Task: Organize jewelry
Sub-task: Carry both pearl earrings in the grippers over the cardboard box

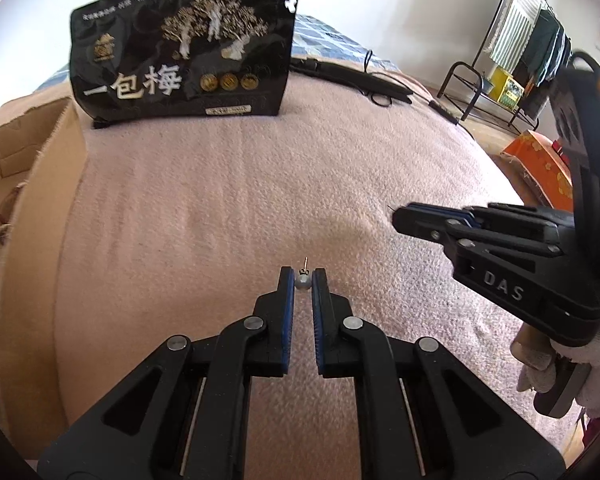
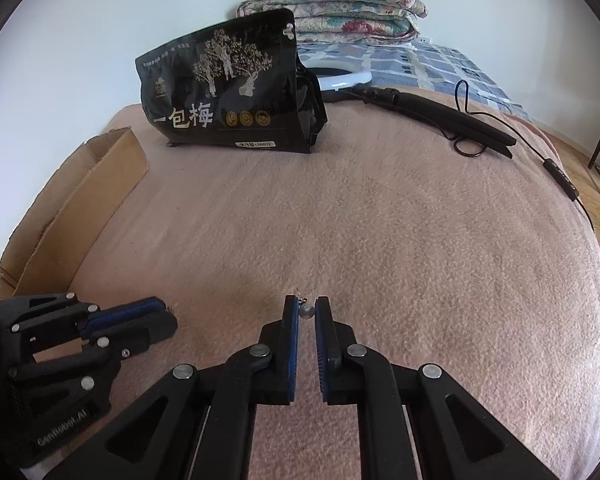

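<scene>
Pearl-grey and tiny, that earring (image 1: 303, 281) sits pinched between the tips of your left hand-held gripper (image 1: 302, 280), its thin gold post sticking up past the blue pads (image 1: 288, 300). Your right hand-held gripper (image 2: 306, 312) has a second earring (image 2: 306, 312) at its tips too, jaws narrow, though you can't quite tell whether both pads truly touch the bead. Both hover low over the pink blanket (image 1: 228, 208), around the middle of the bed, well short of the black snack bag (image 1: 184, 52) at the far end.

Watch the grip now. A round, smooth bead held only at the very tips wants to squirt out, and any easing of the squeeze would likely drop it. If it falls, the fuzzy pile could swallow it and snag the post. The cardboard box (image 1: 24, 160) lies along the bed's left edge; tilt your wrist on the way over and the bead may roll free.
</scene>
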A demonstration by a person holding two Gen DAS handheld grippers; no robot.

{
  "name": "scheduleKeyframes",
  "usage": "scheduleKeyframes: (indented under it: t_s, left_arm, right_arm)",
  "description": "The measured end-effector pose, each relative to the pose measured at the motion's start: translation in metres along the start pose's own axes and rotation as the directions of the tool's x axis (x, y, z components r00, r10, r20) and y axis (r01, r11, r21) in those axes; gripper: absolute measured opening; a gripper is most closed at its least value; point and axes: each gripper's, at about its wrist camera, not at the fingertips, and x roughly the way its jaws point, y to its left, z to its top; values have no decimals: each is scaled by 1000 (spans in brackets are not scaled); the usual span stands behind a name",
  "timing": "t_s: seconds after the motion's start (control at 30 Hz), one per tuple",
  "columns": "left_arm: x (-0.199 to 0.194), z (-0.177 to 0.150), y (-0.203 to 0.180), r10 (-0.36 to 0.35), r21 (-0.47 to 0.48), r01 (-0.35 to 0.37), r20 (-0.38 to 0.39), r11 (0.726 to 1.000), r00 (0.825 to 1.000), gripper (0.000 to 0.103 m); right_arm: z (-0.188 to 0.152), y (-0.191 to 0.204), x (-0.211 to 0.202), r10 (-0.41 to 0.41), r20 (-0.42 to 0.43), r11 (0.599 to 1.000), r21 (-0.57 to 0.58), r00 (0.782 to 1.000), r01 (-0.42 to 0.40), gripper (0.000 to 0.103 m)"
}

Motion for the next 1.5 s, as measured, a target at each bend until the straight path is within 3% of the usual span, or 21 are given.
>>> scheduleKeyframes:
  t_s: [0.43, 0.8, 1.13, 1.5]
  left_arm:
    - [-72, 14, 9, 3, -1, -3, 86, 1000, 996, 7]
    - [-137, 20, 51, 50, -19, -48, 151, 999, 987, 7]
    - [-174, 19, 90, 97, -41, -90, 198, 995, 975, 7]
    - [-189, 13, 125, 154, -54, -145, 223, 988, 963, 7]
  right_arm:
    - [3, 24, -74, 8, 77, 1000, 15, 997, -9, 6]
    - [11, 73, -119, 50, 146, 999, 10, 988, -52, 6]
    - [18, 129, -125, 113, 162, 993, -46, 980, -107, 6]
    - [30, 178, -101, 195, 162, 980, -77, 967, -184, 6]
